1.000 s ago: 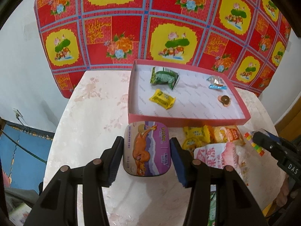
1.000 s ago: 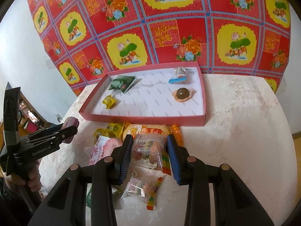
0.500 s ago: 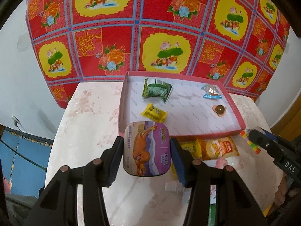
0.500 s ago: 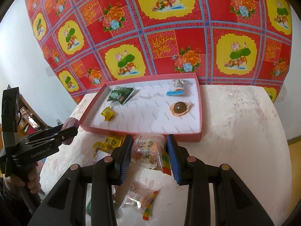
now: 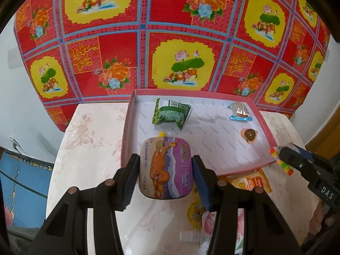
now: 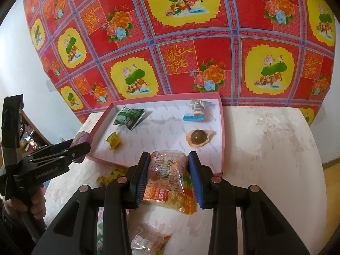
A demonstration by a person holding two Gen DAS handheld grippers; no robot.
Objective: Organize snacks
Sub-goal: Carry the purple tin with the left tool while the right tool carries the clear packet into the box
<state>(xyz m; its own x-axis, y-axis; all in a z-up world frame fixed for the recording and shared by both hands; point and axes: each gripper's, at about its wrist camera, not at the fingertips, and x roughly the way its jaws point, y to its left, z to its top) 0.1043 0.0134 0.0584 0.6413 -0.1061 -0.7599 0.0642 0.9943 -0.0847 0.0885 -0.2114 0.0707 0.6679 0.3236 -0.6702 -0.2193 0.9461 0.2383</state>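
Two grippers, each clamped on a snack above the pink tray's near edge.
Left gripper (image 5: 166,173), at lower centre of its view, has jaws closed on a purple mint tin (image 5: 166,171) over the pink tray (image 5: 125,136); right gripper (image 6: 167,174) pinches a clear candy bag (image 6: 167,170) above the marbled desk (image 6: 265,148).

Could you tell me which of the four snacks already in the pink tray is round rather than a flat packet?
The brown ball near the tray's right wall; the green, blue-edged and yellow ones are packets.
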